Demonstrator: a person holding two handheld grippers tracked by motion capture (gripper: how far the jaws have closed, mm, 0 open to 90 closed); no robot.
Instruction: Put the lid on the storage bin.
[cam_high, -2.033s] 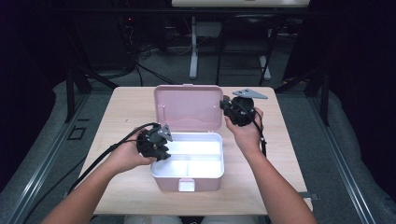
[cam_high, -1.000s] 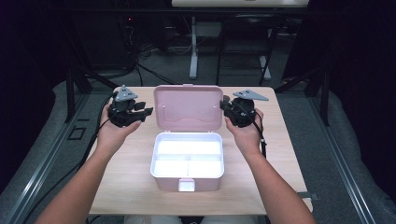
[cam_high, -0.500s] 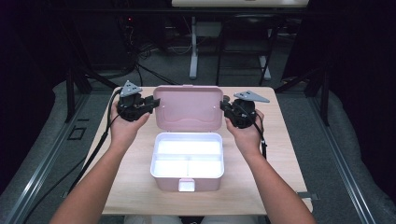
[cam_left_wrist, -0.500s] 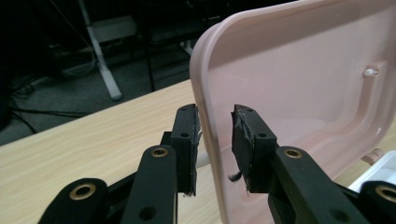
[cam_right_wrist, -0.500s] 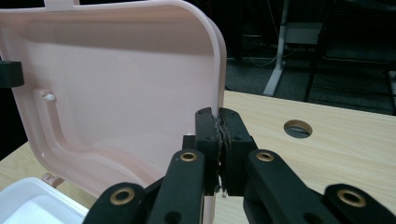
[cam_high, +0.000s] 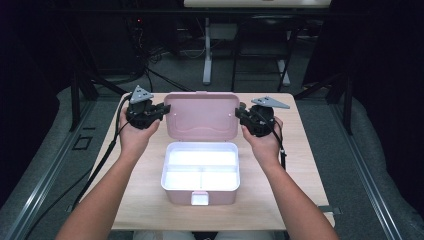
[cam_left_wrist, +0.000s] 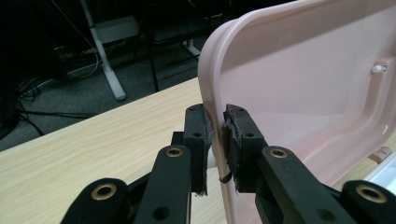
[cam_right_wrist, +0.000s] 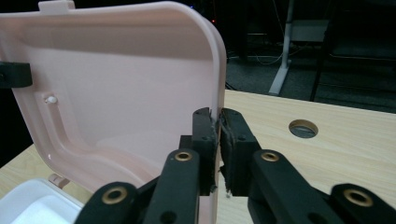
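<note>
Pink box (cam_high: 200, 172) mid-table, lid (cam_high: 202, 116) raised upright behind it; white divided tray inside, compartments bare. Left gripper (cam_high: 164, 108), jaws just closing, straddles lid's left rim, pads about touching. Right gripper (cam_high: 239, 113) pinches the right rim, nearly shut.

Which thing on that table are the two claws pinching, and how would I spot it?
On the wooden table sits a box with a white inside. Behind it stands its open pink lid, upright, and a black gripper pinches each side edge. It is the only pink panel there.
</note>
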